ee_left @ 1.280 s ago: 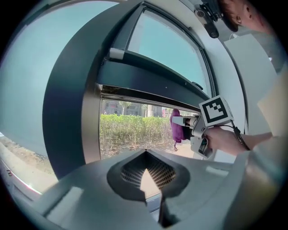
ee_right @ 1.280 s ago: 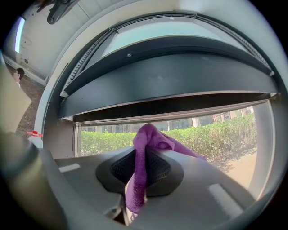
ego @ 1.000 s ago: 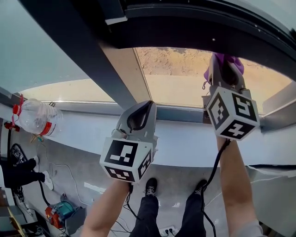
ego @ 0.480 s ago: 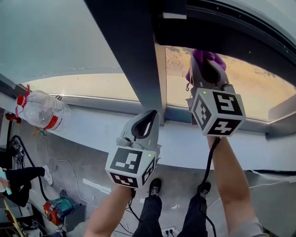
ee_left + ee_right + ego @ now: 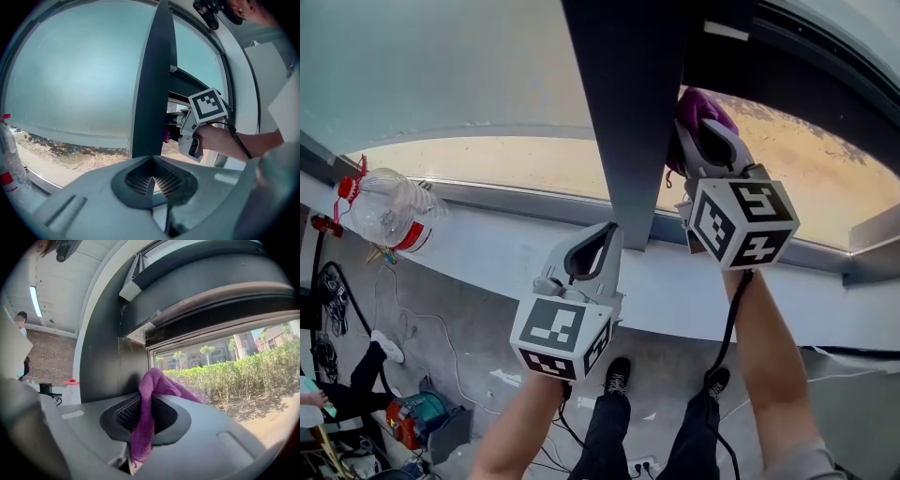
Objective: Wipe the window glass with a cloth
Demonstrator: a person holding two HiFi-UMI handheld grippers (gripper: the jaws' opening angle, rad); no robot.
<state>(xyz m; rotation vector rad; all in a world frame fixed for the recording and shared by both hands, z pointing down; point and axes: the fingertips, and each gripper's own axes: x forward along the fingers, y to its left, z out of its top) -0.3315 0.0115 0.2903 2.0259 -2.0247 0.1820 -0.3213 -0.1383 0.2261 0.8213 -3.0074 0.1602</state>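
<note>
A purple cloth (image 5: 699, 105) is bunched in my right gripper (image 5: 710, 141), which is shut on it and presses it to the right window pane (image 5: 811, 178) right beside the dark upright frame post (image 5: 628, 112). In the right gripper view the cloth (image 5: 151, 397) hangs between the jaws of the right gripper (image 5: 143, 420), with glass (image 5: 234, 366) and hedges behind it. My left gripper (image 5: 591, 251) is held lower, at the sill, shut with nothing in it. In the left gripper view its jaws (image 5: 153, 180) point at the post (image 5: 152, 93) and the right gripper (image 5: 197, 124).
A clear plastic bottle with a red cap (image 5: 384, 211) stands on the sill (image 5: 487, 253) at the left. The left pane (image 5: 441, 66) is frosted above. A dark upper frame (image 5: 201, 291) runs over the right pane. Cables and a person's shoes (image 5: 614, 377) show on the floor below.
My right gripper has carried the cloth leftward across the right pane until it is beside the post. The left gripper has stayed near the sill.
</note>
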